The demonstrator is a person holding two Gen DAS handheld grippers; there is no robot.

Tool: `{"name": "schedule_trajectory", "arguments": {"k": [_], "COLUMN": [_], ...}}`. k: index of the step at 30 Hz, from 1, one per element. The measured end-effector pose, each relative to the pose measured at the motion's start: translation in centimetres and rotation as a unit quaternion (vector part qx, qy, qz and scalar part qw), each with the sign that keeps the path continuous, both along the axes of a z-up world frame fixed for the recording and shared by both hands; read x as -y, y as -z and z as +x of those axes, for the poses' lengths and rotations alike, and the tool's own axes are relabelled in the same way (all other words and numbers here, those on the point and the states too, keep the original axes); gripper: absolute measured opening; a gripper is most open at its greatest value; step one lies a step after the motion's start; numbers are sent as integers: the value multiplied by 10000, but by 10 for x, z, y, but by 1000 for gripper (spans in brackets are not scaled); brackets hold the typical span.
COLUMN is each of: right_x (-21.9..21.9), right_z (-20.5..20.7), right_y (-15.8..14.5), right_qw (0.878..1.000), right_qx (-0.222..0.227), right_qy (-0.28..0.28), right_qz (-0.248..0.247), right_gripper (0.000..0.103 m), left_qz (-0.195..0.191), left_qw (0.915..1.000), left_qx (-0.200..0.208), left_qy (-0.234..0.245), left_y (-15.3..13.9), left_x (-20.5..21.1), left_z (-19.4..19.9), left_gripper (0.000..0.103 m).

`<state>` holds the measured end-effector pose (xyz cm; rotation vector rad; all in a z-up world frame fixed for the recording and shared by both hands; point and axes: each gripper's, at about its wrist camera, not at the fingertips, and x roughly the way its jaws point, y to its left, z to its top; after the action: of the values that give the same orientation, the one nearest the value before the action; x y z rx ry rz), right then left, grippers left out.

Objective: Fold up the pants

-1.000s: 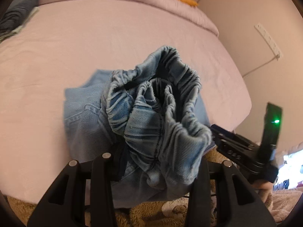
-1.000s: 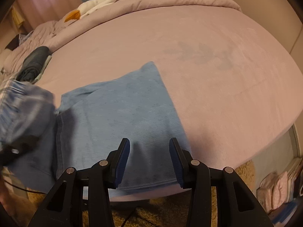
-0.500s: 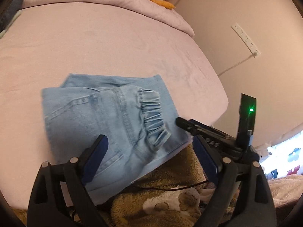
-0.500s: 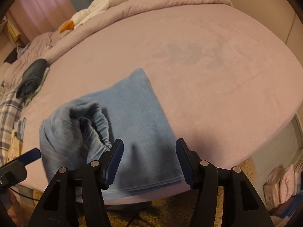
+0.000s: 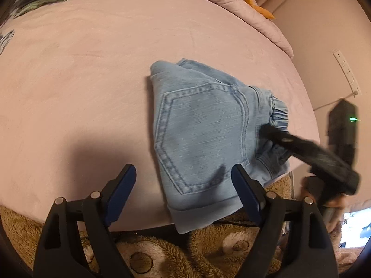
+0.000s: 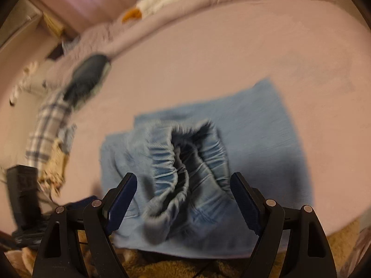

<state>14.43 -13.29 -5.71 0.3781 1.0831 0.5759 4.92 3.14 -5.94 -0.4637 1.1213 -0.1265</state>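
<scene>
The light blue denim pants (image 5: 204, 134) lie folded into a small stack at the near edge of the pink bed, back pocket up, elastic waistband to the right. My left gripper (image 5: 183, 197) is open and empty, just in front of the stack. In the right wrist view, blurred by motion, the gathered waistband (image 6: 185, 162) bulges up between the wide-open fingers of my right gripper (image 6: 183, 199). The right gripper also shows in the left wrist view (image 5: 276, 136) as a dark blurred shape at the waistband; whether it touches the cloth I cannot tell.
The pink bed (image 5: 92, 69) stretches away behind the pants. A dark folded garment (image 6: 88, 76) and a plaid cloth (image 6: 46, 127) lie at its far left. A white and orange plush toy (image 5: 252, 2) lies at the back. A brown fuzzy rug (image 5: 162, 254) is below the bed edge.
My left gripper let go of the waistband, opened and pulled back to the left. The pants now lie folded. My right gripper opened wider and moved left over the waistband.
</scene>
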Motion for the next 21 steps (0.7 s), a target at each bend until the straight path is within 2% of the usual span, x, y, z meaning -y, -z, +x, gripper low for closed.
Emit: {"name": "schedule_trajectory", "arguments": {"k": [2, 5, 7, 11, 12, 13, 16, 18, 21], "right_x": [-8, -4, 0, 6, 7, 9, 22, 41, 70], "right_z": [3, -1, -2, -13, -14, -16, -21, -28, -31], "right_y": [12, 15, 14, 8, 4, -1, -27, -47, -55], "right_qw": [9999, 9998, 9996, 9988, 9986, 9983, 9961, 9911, 9849], "right_qx": [-41, -7, -72, 2, 38, 95, 329, 711, 781], "right_qy": [78, 166, 185, 398, 439, 476, 694, 1109, 1543], "right_qz": [-138, 85, 210, 269, 288, 321, 429, 177, 5], "right_gripper": [82, 76, 59, 42, 31, 25, 21, 21, 21], "left_qz": [-41, 23, 38, -29, -73, -95, -40, -6, -32], "left_qw": [10000, 9999, 9999, 9999, 9998, 9997, 9992, 9985, 9986], "left_qx": [75, 113, 82, 136, 180, 215, 394, 545, 509], "left_qy": [-1, 44, 64, 34, 30, 30, 33, 32, 143], "left_y": [-2, -2, 0, -3, -7, -10, -21, -27, -24], "left_x": [-1, -1, -5, -6, -7, -9, -11, -11, -4], "left_z": [-4, -5, -5, 2, 2, 2, 2, 1, 5], "left_gripper": [83, 83, 83, 83, 83, 83, 83, 84, 85]}}
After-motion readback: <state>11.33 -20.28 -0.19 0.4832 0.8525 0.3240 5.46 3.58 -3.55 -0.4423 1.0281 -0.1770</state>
